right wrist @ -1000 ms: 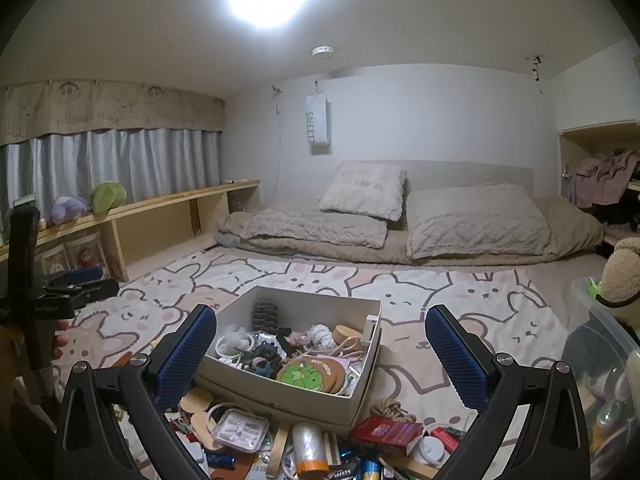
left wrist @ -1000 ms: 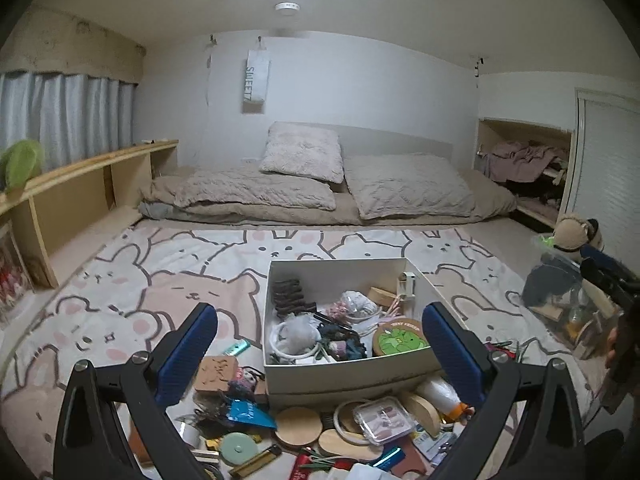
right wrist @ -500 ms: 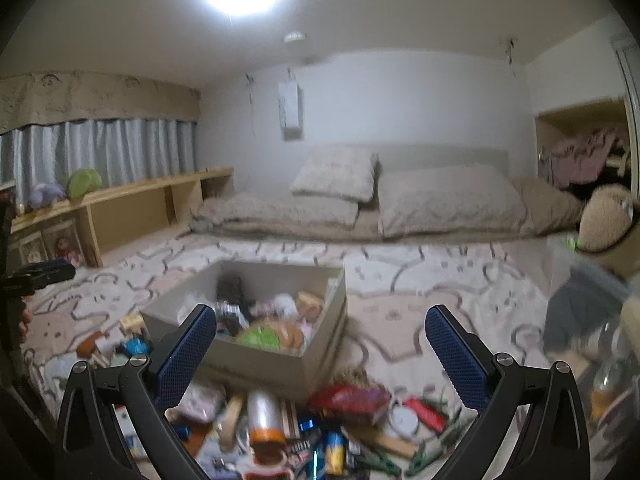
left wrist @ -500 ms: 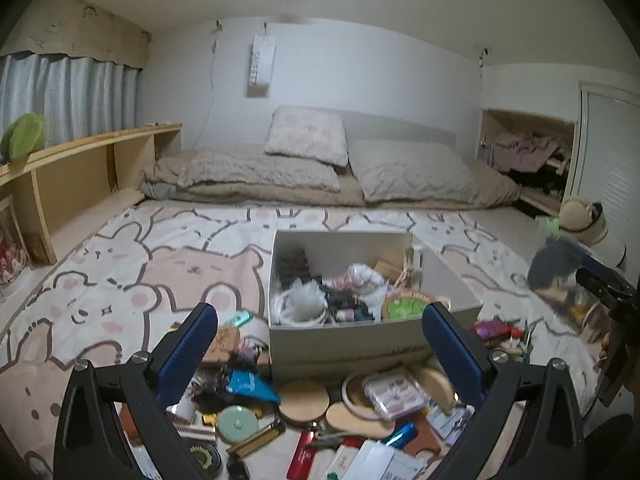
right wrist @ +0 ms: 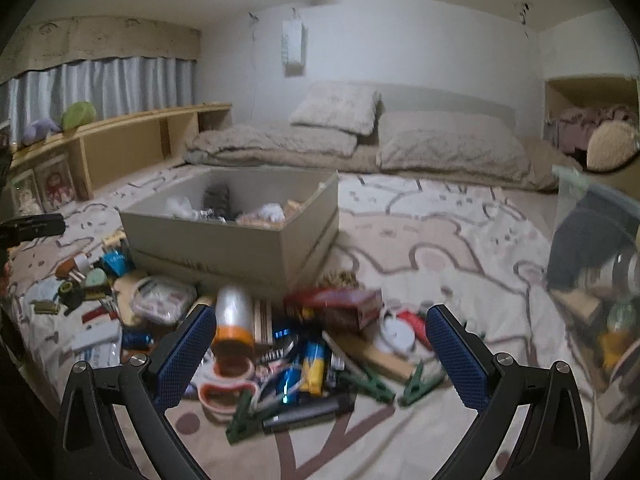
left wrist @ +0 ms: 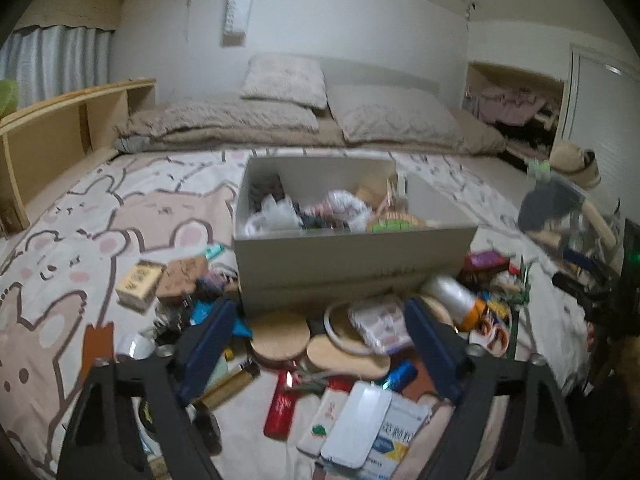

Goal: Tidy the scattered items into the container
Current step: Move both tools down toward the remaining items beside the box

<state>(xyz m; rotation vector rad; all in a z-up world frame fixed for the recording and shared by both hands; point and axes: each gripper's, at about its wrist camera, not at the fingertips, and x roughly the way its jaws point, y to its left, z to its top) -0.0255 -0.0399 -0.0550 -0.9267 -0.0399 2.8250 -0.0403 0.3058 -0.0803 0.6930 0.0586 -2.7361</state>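
Grippers lower than before — left gripper [left wrist: 316, 344] closing, empty; right gripper [right wrist: 320, 354] wide apart — clutter nearer.

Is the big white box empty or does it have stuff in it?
Partly full. The white box already holds a jumble of small things below its rim.

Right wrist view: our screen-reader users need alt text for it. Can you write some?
Open blue-padded right tongs hover above scattered clutter on a bear-print rug: an orange-capped white bottle, a red box, green clothespins. Behind sits a partly filled beige box, then a bed with pillows.
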